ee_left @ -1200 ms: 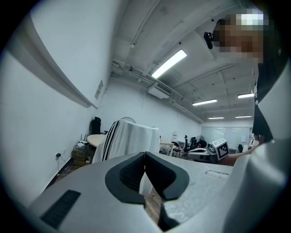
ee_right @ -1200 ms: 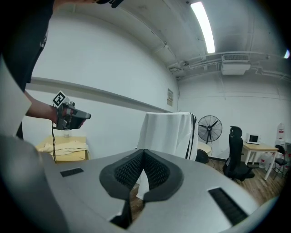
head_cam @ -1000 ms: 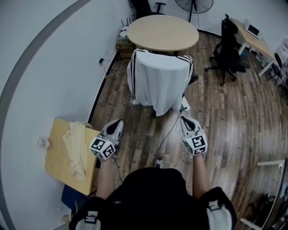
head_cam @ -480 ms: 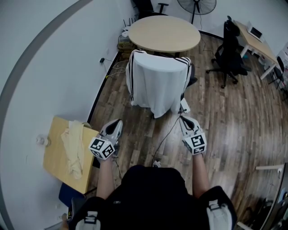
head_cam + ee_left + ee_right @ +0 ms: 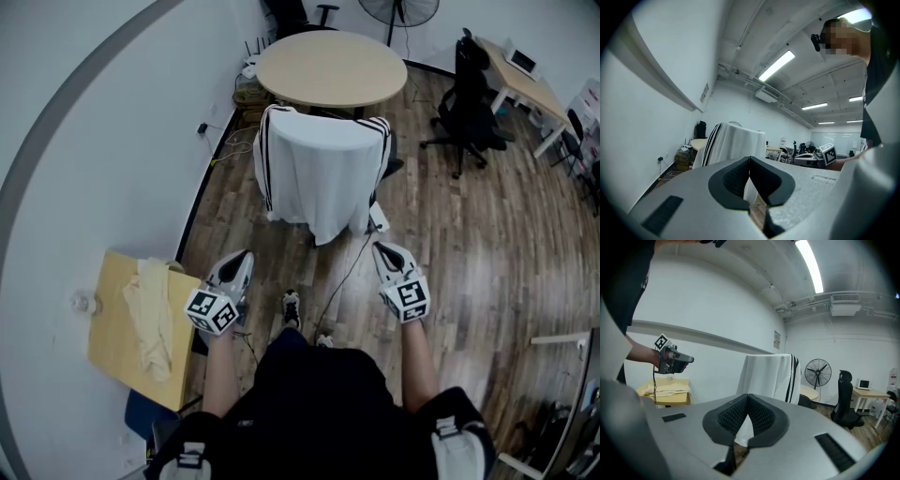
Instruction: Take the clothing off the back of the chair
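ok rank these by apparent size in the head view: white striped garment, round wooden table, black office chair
white striped garment, largest
round wooden table
black office chair, smallest, but also far from the camera

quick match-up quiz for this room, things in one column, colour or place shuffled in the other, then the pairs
Column one:
1. draped garment
2. cloth
3. round table
4. office chair

Column two:
a. black
b. light wood top
c. white with black stripes
d. pale cream, crumpled on the small table by the wall

Pairs: 1-c, 2-d, 3-b, 4-a
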Demonstrator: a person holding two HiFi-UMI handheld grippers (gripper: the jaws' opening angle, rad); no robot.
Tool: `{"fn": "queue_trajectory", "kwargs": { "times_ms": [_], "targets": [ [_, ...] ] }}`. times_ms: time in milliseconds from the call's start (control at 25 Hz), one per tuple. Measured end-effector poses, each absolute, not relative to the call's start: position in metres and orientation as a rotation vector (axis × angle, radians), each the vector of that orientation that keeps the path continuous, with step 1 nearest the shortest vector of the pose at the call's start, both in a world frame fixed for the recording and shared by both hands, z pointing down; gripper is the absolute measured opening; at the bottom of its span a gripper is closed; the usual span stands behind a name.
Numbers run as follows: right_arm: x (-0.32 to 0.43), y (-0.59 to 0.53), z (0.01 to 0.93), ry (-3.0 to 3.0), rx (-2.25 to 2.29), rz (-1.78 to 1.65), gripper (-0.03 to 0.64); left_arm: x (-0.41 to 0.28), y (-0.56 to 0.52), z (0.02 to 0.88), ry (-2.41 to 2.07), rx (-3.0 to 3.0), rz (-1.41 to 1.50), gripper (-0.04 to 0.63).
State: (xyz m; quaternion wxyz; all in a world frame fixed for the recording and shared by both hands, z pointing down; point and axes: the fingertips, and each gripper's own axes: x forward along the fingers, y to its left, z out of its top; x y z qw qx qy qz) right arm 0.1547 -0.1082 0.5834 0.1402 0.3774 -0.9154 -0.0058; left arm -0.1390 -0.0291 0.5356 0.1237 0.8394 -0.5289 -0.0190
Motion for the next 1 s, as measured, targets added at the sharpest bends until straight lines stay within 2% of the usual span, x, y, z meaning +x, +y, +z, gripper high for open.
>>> {"fn": "queue_trajectory", "kwargs": {
  "times_ms": [1000],
  "targets": [
    [0.125, -0.183, 0.583, -2.549, 1.185, -0.006, -0.006, -0.172, -0.147, 0.536, -1.408, 2.510, -0.067, 0.002]
  ]
}}
